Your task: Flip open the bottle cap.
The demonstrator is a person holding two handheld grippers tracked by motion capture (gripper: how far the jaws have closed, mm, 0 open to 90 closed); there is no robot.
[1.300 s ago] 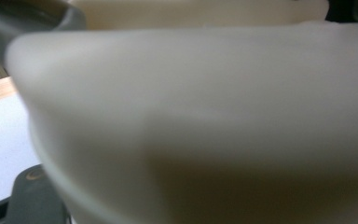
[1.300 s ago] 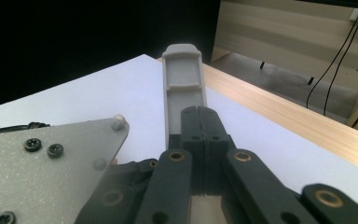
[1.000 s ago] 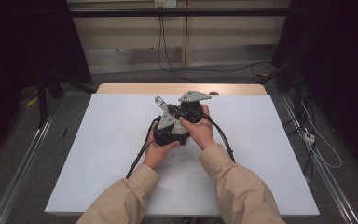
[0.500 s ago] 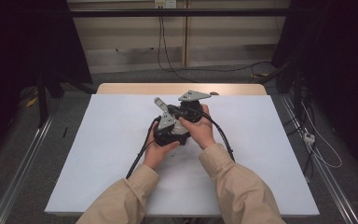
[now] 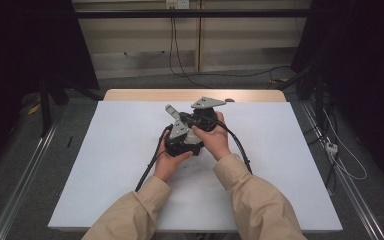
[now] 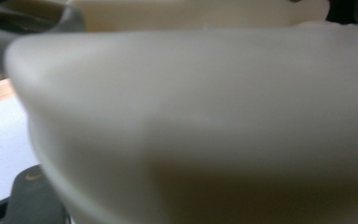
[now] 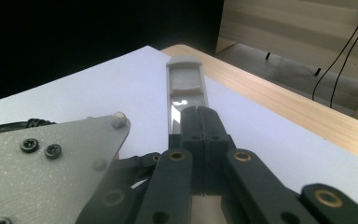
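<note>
White tabletop [image 5: 105,170] fills mid-frame of the high view, where the left gripper [image 5: 176,131] and right gripper [image 5: 203,112] are held side by side at centre, touching. Both are closed on nothing (the right's jaws meet, pale fingertips [image 7: 185,81] pointing up-frame toward the wooden edge [image 7: 307,112]).

Both hands meet near the bench's middle, toward its far edge, left tongs [image 5: 172,111] and right tongs [image 7: 187,84] pressed side by side, jaws closed, forearms converging.
</note>
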